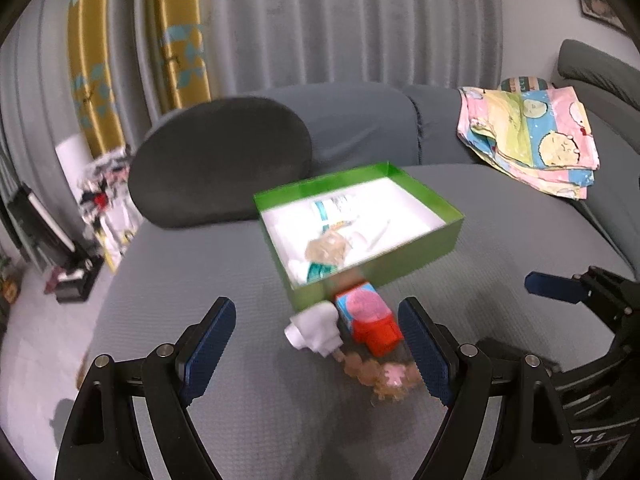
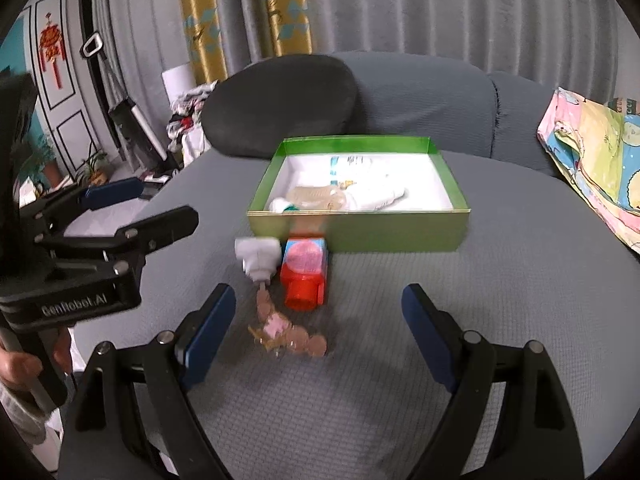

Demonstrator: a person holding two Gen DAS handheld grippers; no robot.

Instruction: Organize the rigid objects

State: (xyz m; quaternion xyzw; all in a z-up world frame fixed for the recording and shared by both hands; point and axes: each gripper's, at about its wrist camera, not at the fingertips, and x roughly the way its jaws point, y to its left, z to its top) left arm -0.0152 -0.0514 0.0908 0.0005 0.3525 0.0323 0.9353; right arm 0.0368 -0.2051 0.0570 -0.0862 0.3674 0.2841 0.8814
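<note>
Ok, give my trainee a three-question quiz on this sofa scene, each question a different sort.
1. True or false: the left tool is clamped on the red and blue toy.
2. Multiple choice: where does the white plug-like piece lie? A) inside the green box B) on the grey cushion outside the box, beside the red and blue toy C) on the patterned cloth
3. Fill in: the green box has no ___ on it, so the items inside show.

Key
1. False: both it and the right tool stand open with nothing gripped.
2. B
3. lid
</note>
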